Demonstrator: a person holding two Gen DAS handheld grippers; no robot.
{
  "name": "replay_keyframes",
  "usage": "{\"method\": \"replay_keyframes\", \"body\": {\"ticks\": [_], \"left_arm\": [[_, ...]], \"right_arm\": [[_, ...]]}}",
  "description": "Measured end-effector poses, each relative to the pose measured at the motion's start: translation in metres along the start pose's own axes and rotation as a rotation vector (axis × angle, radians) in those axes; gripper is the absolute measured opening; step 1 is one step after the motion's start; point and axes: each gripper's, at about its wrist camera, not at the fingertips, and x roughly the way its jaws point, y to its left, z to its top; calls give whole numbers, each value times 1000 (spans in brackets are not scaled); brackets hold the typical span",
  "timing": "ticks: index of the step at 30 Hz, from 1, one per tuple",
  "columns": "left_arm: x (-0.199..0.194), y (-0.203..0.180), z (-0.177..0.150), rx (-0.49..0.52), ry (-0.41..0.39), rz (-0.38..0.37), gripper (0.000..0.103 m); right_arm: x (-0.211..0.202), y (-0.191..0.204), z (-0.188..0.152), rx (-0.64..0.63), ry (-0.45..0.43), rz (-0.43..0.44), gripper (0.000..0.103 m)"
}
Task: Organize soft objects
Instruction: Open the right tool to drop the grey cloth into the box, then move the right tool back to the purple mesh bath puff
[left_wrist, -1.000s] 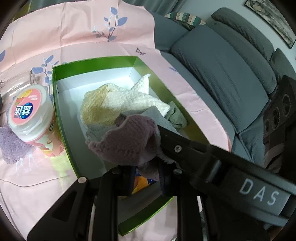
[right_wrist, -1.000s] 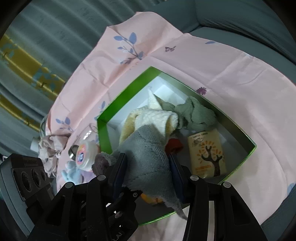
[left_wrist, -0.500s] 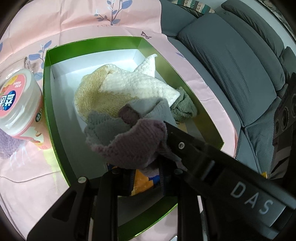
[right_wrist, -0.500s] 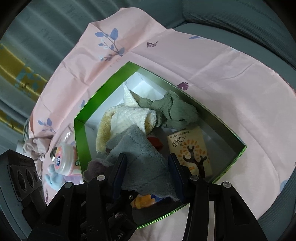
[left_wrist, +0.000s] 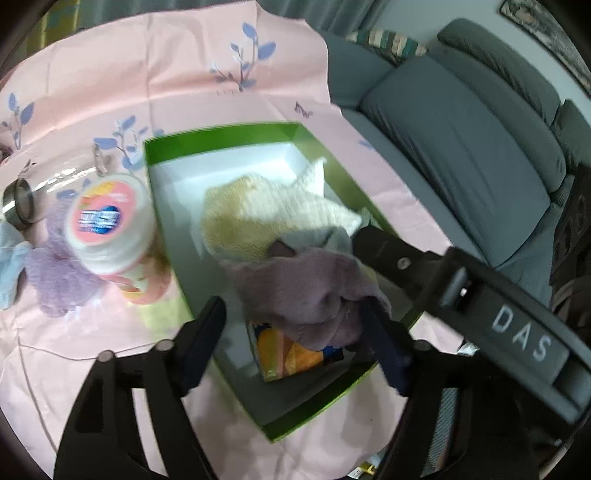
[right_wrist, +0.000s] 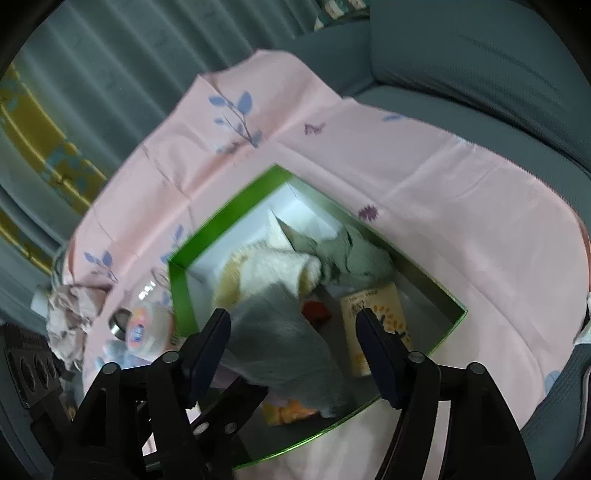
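A green box (left_wrist: 221, 131) (right_wrist: 177, 288) sits on the pink sheet and holds a pile of cloths. In the left wrist view a mauve knitted cloth (left_wrist: 303, 284) lies on that pile. My left gripper (left_wrist: 293, 325) is opening; the cloth lies between its fingers, and the left pad (left_wrist: 207, 332) stands apart from it. In the right wrist view a grey cloth (right_wrist: 280, 339) drapes over the pile between the fingers of my right gripper (right_wrist: 293, 336), which is also opening with its pads off the cloth. A cream towel (left_wrist: 266, 210) (right_wrist: 273, 266) lies under both cloths.
Also in the box are a grey-green cloth (right_wrist: 362, 254), a tissue pack (right_wrist: 373, 317) and an orange packet (left_wrist: 291, 350). A round pink-lidded tub (left_wrist: 110, 221) and a purple fluffy thing (left_wrist: 59, 280) sit left of the box. A grey sofa (left_wrist: 461, 147) lies to the right.
Both grippers were shut on their cloths and have now spread their jaws. The mauve and grey cloths have settled onto the pile in the box. Both grippers have drawn back a little.
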Motion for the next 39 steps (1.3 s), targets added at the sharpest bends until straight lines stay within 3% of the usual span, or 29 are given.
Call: {"method": "replay_keyframes", "body": {"ticks": [7, 12, 16, 18, 20, 23, 25, 31, 35, 39], "left_arm": [[-51, 18, -3, -41, -111, -48, 90], [-89, 46, -14, -89, -190, -28, 91], [-119, 79, -26, -151, -253, 38, 91], [-133, 97, -35, -187, -284, 73, 91], [-146, 118, -45, -221, -303, 126, 91], [-161, 144, -62, -261, -320, 200, 92], [-165, 166, -75, -307, -327, 242, 99], [-156, 221, -100, -461, -306, 303, 99], [-160, 237, -99, -500, -316, 324, 99], [-166, 251, -101, -527, -321, 370, 99]], "right_arm": [[-20, 12, 1, -27, -108, 11, 79], [-31, 16, 1, -25, -168, 39, 79], [-41, 21, 1, -34, -216, 57, 80], [-44, 24, -1, -33, -239, 70, 94], [-46, 29, -2, -43, -244, 96, 94], [-45, 38, -4, -51, -229, 132, 94], [-45, 48, -7, -66, -211, 176, 94], [-41, 100, -26, -173, -125, 296, 94], [-26, 149, -46, -294, -36, 308, 94], [13, 206, -69, -410, 90, 245, 92]]}}
